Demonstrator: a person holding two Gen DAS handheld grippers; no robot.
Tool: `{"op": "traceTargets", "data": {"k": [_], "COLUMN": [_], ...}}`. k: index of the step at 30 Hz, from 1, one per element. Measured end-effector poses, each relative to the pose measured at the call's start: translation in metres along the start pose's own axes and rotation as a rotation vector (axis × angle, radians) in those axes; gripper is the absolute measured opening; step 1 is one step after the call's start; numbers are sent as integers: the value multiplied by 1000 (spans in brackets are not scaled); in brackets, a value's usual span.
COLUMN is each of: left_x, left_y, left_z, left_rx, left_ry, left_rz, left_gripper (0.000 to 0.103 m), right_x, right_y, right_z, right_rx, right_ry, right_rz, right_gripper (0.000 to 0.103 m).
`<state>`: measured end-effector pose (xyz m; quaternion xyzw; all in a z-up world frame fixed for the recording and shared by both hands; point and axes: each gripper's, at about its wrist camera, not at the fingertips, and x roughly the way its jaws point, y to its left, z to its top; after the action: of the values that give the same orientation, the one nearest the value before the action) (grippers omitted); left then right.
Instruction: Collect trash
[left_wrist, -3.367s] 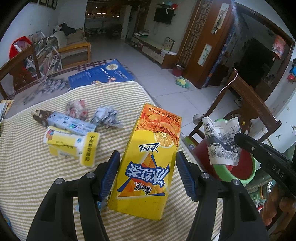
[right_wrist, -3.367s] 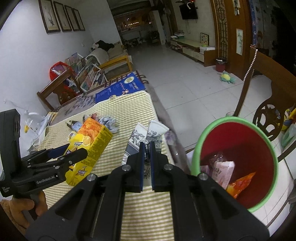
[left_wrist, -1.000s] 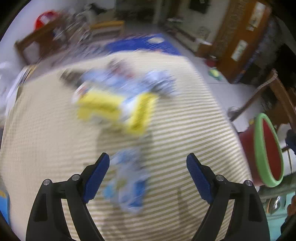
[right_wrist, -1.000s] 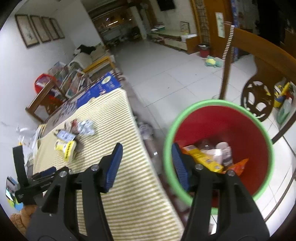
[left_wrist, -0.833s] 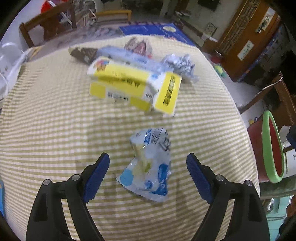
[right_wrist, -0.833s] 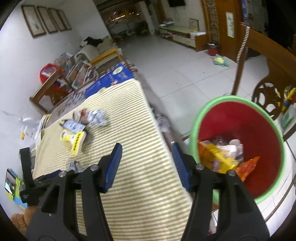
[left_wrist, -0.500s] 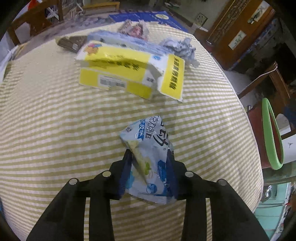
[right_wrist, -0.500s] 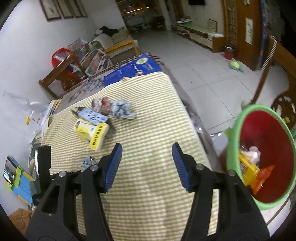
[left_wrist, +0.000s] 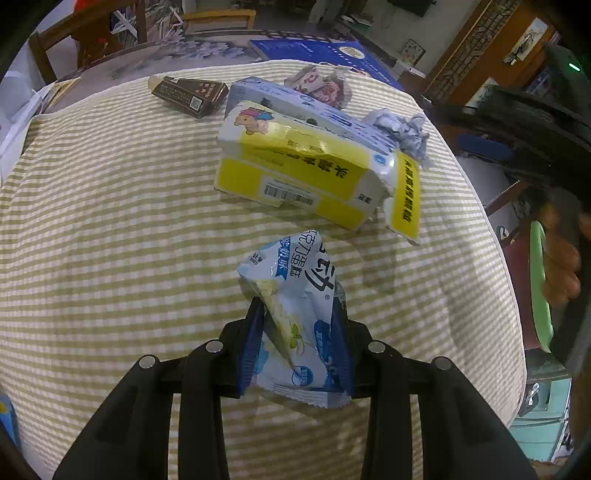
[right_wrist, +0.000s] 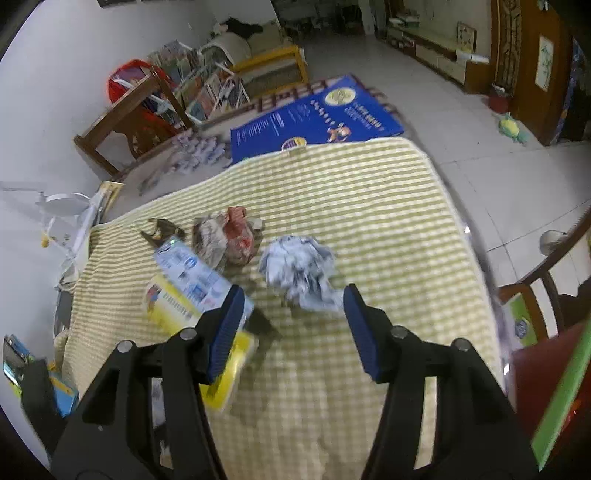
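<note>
The left gripper is clenched on the blue-and-white snack wrapper, which lies on the striped bench between its fingers; 0.8 s ago those fingers stood wide apart on either side of it. Just ahead of that gripper lies the torn yellow box, with a brown pack and crumpled paper farther on. The right gripper is released, holding nothing, and hangs over the bench with the crumpled paper just ahead between its fingertips; a second ago it faced the red bin, now at its far right edge
</note>
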<state>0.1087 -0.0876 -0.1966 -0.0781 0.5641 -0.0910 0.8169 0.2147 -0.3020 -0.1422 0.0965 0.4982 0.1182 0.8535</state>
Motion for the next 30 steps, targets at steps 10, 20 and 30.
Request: {"op": "traceTargets", "data": {"k": [10, 20, 30], "left_x": [14, -4, -45], "left_y": [11, 14, -2], "left_z": [7, 4, -1], "left_rx": [-55, -60, -35], "left_ry": [19, -21, -113], "left_rz": [-10, 3, 7], "left_gripper": [33, 33, 34], "right_x": [42, 10, -88], "right_y": [24, 18, 15], "right_z": [15, 11, -42], "right_rx": [-134, -186, -152], "right_ry": [2, -23, -140], "right_rz": [-60, -72, -35], "right_gripper": [46, 15, 15]}}
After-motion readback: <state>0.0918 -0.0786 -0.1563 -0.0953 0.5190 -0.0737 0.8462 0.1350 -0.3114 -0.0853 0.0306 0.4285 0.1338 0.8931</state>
